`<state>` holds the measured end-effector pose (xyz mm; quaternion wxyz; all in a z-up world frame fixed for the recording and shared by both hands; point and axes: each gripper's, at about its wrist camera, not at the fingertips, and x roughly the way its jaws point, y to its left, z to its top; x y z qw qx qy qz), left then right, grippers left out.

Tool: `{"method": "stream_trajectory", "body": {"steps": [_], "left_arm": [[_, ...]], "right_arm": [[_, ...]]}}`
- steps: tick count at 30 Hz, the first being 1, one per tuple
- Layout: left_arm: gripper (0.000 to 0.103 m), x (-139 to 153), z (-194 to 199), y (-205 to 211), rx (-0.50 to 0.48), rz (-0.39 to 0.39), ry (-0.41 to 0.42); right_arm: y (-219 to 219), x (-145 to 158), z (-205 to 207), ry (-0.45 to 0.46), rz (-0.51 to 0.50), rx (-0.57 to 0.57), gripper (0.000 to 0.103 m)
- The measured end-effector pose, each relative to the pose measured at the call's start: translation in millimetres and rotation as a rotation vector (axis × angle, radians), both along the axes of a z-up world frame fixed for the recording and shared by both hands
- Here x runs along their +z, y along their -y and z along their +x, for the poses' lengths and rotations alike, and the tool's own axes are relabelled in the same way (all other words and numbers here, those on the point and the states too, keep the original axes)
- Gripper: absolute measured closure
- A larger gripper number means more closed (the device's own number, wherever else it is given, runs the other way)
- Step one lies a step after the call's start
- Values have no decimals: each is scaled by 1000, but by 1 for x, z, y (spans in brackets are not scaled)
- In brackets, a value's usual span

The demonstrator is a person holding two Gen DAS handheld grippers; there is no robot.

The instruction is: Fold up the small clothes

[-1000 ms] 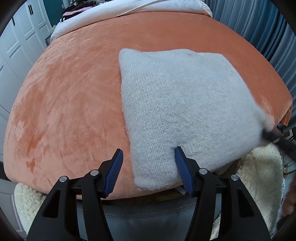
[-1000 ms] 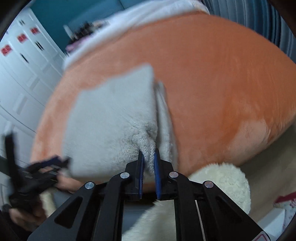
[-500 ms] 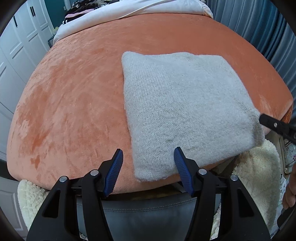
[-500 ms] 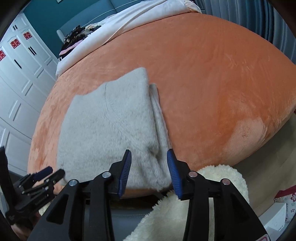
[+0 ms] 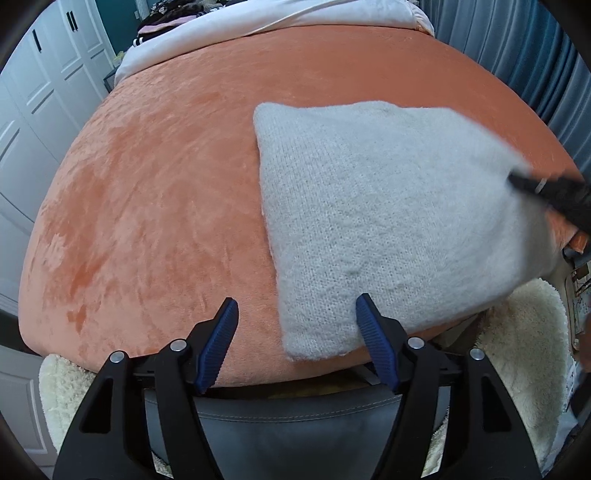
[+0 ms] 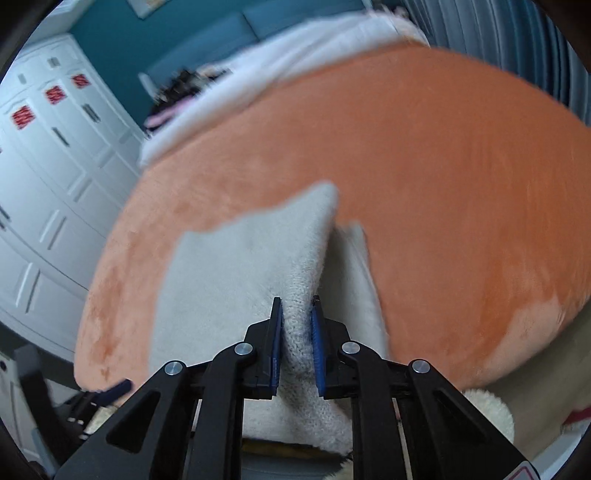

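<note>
Tongs, right: black two-finger gripper with blue ribbed pads, jaws drawn narrow and pinching a bunched ridge of the pale grey fuzzy knit garment between them. Fabric fills the gap, so the pad faces are mostly hidden. In the left wrist view only a blurred black tip of this tool shows at the garment's right edge; its jaws cannot be made out there.

Tongs, left: same build, jaws spread wide, holding nothing. Right pad overlaps the near corner of the garment in the picture; whether it touches cannot be told. Left pad stands over bare bedding.

Garment: folded into a rough rectangle, lying on the orange plush bed cover, toward its near right side. Right edge lifted and smeared by motion blur. In the right wrist view a second layer peeks out beside the raised fold; its shape is unclear.

Surroundings: cream fleecy throw below the bed's near edge, partly cut off; white bedding roll at the far end; white panelled cupboard doors at left; blue-grey curtain at right. The whole right wrist view is blurred.
</note>
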<state>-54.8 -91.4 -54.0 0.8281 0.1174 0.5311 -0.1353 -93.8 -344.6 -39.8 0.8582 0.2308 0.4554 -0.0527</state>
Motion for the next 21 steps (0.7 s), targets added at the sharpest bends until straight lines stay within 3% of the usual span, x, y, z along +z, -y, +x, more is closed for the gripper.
{"method": "stream_trajectory", "body": {"steps": [2,3,6,7,8,9,11,14,17,21], "left_arm": [[38,-5,1,2,-7,0,-14],[38,-4,-1,2,-9,5,-10],[38,6,-3,-1,-8,-40,-1],[32,12,-1,-4,1,-80,-1],[22,16,1,-5,12,-113,1],[18,20,4,-7,24,-144,4],[14,23,14,-7,45,-181,11],[10,14,38,-3,71,-224,-8],[10,-16,64,-2,111,-245,-104],[6,-50,83,-12,181,-405,-238]], "right_arm": [[7,-46,7,-129,17,6,87],[10,-48,3,-93,48,-2,85],[13,-20,-8,-30,84,-33,73],[13,-10,-14,3,72,-36,69],[13,-5,-19,19,59,-30,55],[14,-3,-22,22,43,-31,45],[15,-8,-23,7,12,-35,36],[20,-31,-7,-74,3,-21,33],[21,-55,11,-123,101,16,31],[6,-69,25,-132,155,45,28]]}}
